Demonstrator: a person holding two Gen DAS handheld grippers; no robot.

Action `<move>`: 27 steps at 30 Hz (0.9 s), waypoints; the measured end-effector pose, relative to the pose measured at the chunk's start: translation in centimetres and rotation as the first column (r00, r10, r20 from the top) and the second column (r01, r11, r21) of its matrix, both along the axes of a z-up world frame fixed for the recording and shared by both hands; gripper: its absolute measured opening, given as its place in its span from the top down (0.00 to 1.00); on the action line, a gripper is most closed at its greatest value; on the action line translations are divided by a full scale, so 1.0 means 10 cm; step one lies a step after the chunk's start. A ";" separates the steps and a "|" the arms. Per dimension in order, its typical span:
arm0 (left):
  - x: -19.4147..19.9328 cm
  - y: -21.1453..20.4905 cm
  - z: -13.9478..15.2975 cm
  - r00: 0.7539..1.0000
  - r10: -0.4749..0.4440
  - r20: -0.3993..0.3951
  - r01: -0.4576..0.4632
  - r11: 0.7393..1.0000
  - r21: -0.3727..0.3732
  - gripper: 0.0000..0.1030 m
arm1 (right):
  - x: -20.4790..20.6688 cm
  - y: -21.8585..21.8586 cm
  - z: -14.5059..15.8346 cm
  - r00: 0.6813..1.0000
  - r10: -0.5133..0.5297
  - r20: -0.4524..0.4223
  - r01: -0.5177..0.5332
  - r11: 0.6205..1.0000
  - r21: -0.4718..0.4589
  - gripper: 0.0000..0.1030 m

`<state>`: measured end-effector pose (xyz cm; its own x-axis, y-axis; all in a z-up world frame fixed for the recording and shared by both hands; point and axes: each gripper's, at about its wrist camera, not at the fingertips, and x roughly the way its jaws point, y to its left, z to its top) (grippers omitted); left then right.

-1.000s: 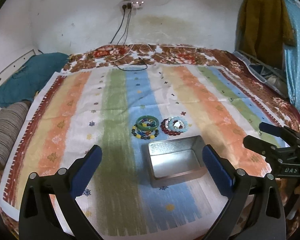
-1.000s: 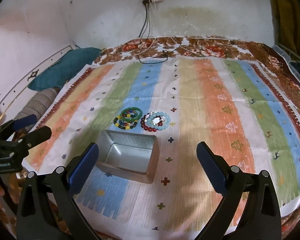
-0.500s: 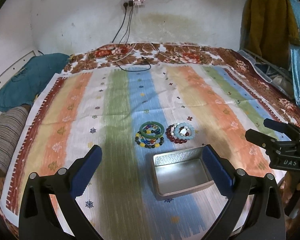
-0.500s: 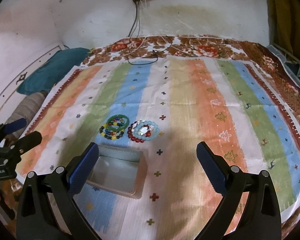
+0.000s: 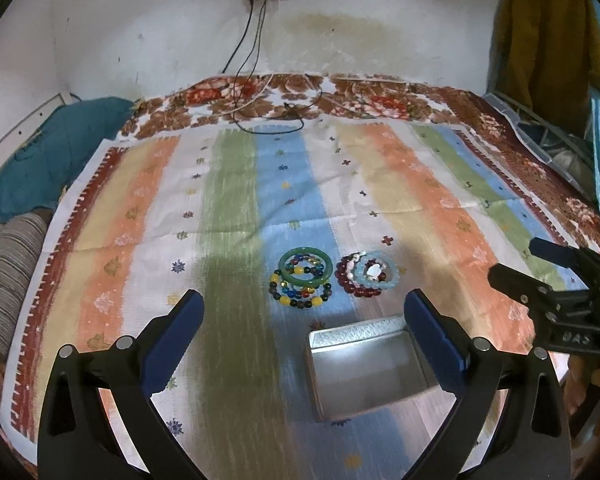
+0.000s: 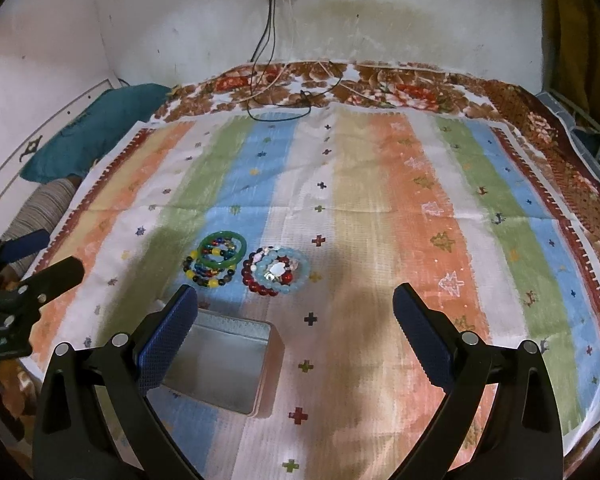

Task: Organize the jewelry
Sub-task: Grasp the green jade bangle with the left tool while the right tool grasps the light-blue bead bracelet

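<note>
Light: dim, warm indoor light, brightest on the wall [image 5: 340, 40] and the far half of the striped cloth [image 6: 380, 168].
Shadows: soft dark patches fall on the near cloth in both views.
Glare: the metal tin [image 5: 364, 364] floor shines pale white.
Distortion: strong fisheye bending, with black corners at the frame edges.
Blur: cloth weave and beads [image 5: 300, 280] look slightly soft; near fingers [image 6: 168, 340] stay fairly sharp.

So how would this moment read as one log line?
left gripper open | right gripper open | bracelets on cloth | tin empty
</note>
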<state>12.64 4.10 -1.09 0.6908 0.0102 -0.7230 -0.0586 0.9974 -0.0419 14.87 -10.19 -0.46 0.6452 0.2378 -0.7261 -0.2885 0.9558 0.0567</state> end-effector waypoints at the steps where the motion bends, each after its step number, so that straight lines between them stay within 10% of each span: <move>1: 0.05 0.03 -0.03 1.000 0.007 -0.011 -0.007 1.000 0.000 0.05 | 0.02 0.01 -0.01 1.000 0.000 -0.005 0.000 1.000 -0.001 0.04; 27: 0.97 0.24 -0.66 0.976 0.030 -0.216 -0.037 0.999 -0.030 0.13 | 0.73 0.10 -0.50 0.973 -0.021 -0.231 0.029 0.999 0.032 0.14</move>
